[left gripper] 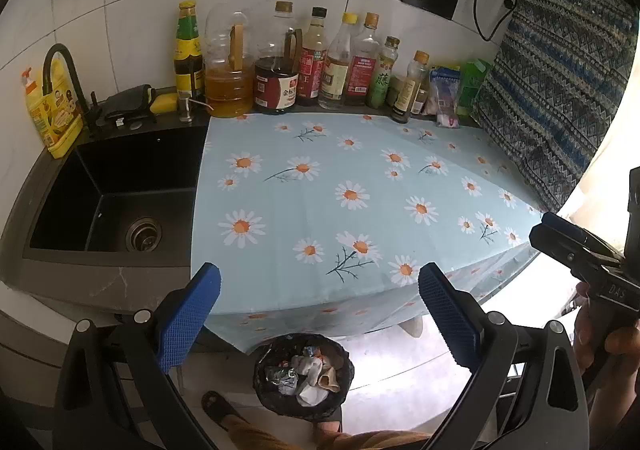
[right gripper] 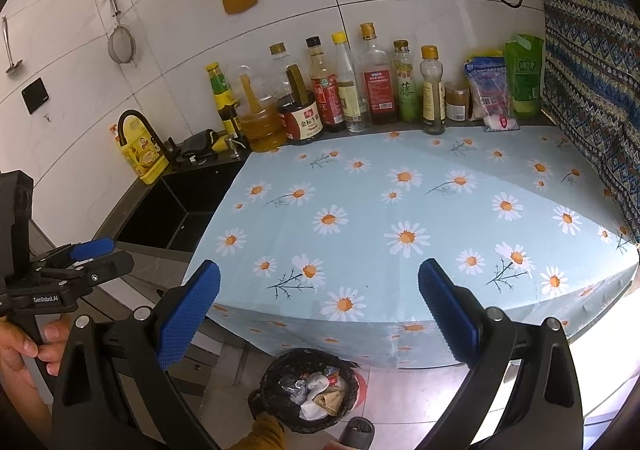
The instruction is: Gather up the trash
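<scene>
Two handheld grippers hang above the front edge of a kitchen counter, both with their blue-padded fingers spread wide and nothing between them. Below and between the fingers of the left gripper [left gripper: 320,278] stands a black-lined trash bin [left gripper: 304,376] on the tiled floor, just in front of the counter, holding crumpled paper and wrappers [left gripper: 308,372]. Ahead of both grippers stretches a pale blue daisy-print cloth [left gripper: 360,186] that covers the counter and drapes over its front edge. At the far side of the cloth, against the white tiled wall, stands a row of oil and sauce bottles [left gripper: 312,62]. Ahead and to the left of the left gripper lies a black sink [left gripper: 116,190] with a black faucet [left gripper: 64,70] and a yellow detergent bottle [left gripper: 52,110] beside it. From the right wrist view, the right gripper [right gripper: 320,282] is likewise held over the bin, which sits below and between its fingers. A hand [right gripper: 28,342] grips the left tool's handle at that view's left edge, and a sandalled foot [left gripper: 218,408] stands beside the bin.
</scene>
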Motion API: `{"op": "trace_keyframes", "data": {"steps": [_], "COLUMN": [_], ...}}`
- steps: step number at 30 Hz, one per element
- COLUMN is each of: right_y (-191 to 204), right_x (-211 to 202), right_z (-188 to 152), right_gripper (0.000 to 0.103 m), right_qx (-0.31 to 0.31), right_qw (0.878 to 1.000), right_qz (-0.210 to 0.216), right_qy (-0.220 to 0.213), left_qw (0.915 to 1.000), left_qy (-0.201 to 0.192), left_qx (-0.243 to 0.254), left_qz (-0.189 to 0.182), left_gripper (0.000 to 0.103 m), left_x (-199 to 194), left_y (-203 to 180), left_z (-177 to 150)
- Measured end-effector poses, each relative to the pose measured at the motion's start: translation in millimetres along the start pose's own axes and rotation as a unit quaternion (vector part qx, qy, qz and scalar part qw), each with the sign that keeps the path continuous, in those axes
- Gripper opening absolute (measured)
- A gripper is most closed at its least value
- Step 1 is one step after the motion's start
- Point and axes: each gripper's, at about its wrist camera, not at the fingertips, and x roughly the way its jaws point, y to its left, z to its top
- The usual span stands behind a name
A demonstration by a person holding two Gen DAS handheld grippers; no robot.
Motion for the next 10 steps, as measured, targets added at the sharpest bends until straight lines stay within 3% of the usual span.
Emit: {"op": "trace_keyframes", "data": {"steps": [10], "right_y": [-2.0], "right_x": [0.9], "right_z": [-1.4], "right_gripper": [0.098], "right_qx": [-0.001], "right_qw": [1.000], "right_qz": [0.004], "right_qy": [-0.002], "left_qw": [1.0000], "left_qy": [0.003], "left_qx": [0.000], "left_qz": [0.000], "left_gripper": [0.096], "left_x": [-0.2], "left_y": [-3.3], "left_z": [-0.3]}}
